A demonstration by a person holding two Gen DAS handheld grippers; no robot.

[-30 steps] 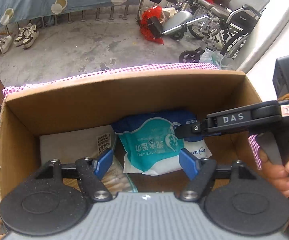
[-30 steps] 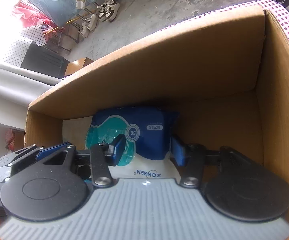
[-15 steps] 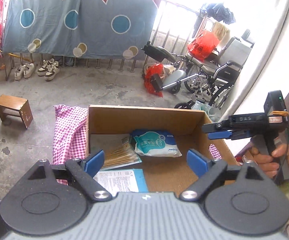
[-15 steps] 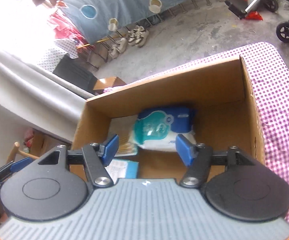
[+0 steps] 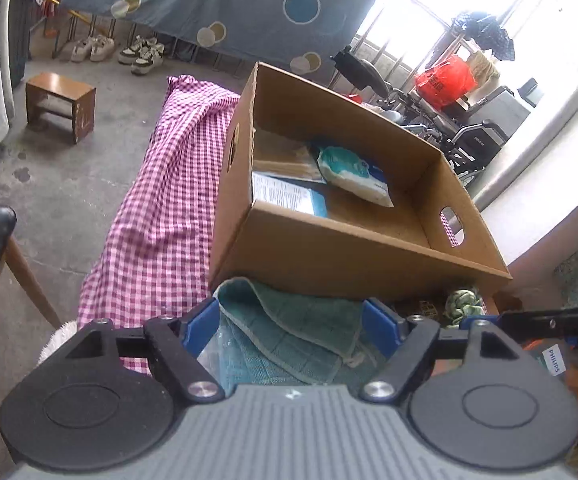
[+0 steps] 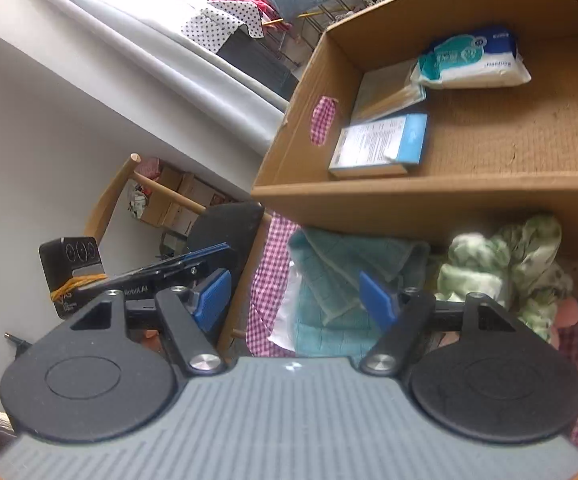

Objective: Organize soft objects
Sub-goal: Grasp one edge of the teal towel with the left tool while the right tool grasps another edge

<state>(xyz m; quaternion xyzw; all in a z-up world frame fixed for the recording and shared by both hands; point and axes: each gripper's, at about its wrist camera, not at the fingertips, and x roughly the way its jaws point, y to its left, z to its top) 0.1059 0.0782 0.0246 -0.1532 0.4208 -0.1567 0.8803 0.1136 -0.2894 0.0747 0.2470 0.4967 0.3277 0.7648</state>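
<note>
An open cardboard box stands on the checked cloth with a blue and teal wipes pack lying inside. In front of the box lie a folded teal towel and a crumpled green patterned cloth. My left gripper hovers over the towel. Its jaws are closing, and the towel shows between them, but the pads do not press on it. My right gripper is beside it above the towel, with its jaws opening and nothing held. The wipes pack rests against the box's far wall.
The box also holds a blue and white carton and a flat packet. The pink checked cloth drapes to the left. A wooden stool, shoes and wheelchairs stand on the concrete floor. A chair is close by.
Both grippers have pulled back up and out of the box, leaving the wipes pack inside. The teal towel and the green cloth have come into view below them.
</note>
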